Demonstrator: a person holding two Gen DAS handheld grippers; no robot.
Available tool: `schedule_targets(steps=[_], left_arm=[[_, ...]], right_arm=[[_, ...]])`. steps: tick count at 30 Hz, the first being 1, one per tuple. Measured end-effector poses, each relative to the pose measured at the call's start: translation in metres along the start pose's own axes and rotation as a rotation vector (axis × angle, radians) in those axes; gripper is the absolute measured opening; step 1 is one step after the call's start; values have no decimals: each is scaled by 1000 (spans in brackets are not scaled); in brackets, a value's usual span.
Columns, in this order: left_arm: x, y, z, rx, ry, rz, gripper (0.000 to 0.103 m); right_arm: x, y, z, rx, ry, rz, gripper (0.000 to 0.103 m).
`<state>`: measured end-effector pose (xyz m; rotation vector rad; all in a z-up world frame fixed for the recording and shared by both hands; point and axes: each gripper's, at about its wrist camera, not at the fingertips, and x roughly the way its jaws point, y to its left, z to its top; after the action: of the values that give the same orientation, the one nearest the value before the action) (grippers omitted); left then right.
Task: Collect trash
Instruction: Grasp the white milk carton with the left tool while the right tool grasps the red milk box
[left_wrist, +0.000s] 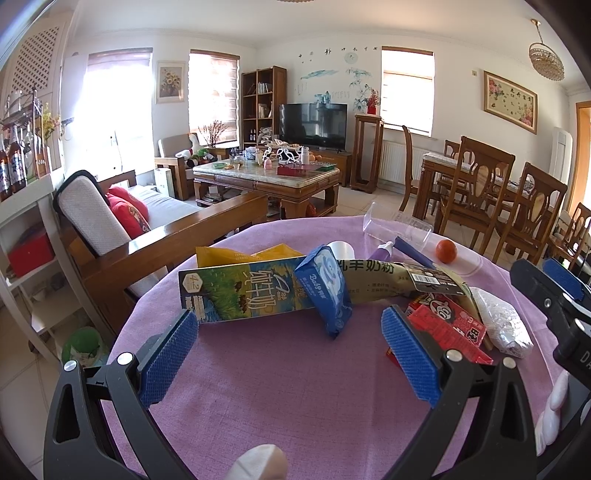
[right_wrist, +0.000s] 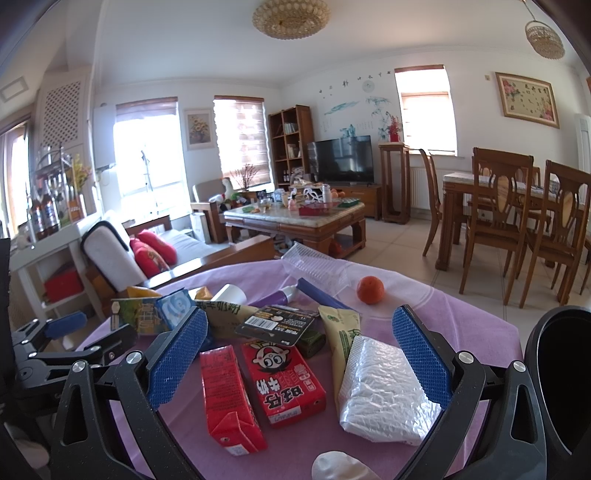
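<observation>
Trash lies on a round table with a purple cloth (left_wrist: 277, 387). A green milk carton (left_wrist: 240, 291) and a blue tissue pack (left_wrist: 328, 291) lie just beyond my left gripper (left_wrist: 291, 332), which is open and empty. My right gripper (right_wrist: 299, 343) is open and empty above two red drink cartons (right_wrist: 284, 384) and a white bubble-wrap packet (right_wrist: 384, 387). A dark barcode packet (right_wrist: 277, 321), a green-yellow sachet (right_wrist: 340, 332), a purple tube (right_wrist: 280, 297) and a white cup (right_wrist: 231, 295) lie behind them.
An orange (right_wrist: 370, 290) and a clear plastic cup (right_wrist: 314, 267) lie at the table's far side. A black bin rim (right_wrist: 561, 380) is at the right edge. Behind are a sofa (left_wrist: 147, 229), a coffee table (left_wrist: 266, 173) and dining chairs (left_wrist: 517, 206).
</observation>
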<state>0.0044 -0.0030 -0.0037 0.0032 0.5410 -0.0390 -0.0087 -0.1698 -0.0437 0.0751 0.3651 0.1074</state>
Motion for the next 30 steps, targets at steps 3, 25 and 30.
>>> schedule_targets(steps=[3, 25, 30], left_arm=[[2, 12, 1, -46, 25, -11, 98], [98, 80, 35, 225, 261, -208, 98], [120, 90, 37, 195, 350, -352, 99]], right_arm=[[2, -3, -1, 20, 11, 28, 99], [15, 16, -10, -170, 323, 357, 82], [23, 18, -9, -151, 361, 387, 82]])
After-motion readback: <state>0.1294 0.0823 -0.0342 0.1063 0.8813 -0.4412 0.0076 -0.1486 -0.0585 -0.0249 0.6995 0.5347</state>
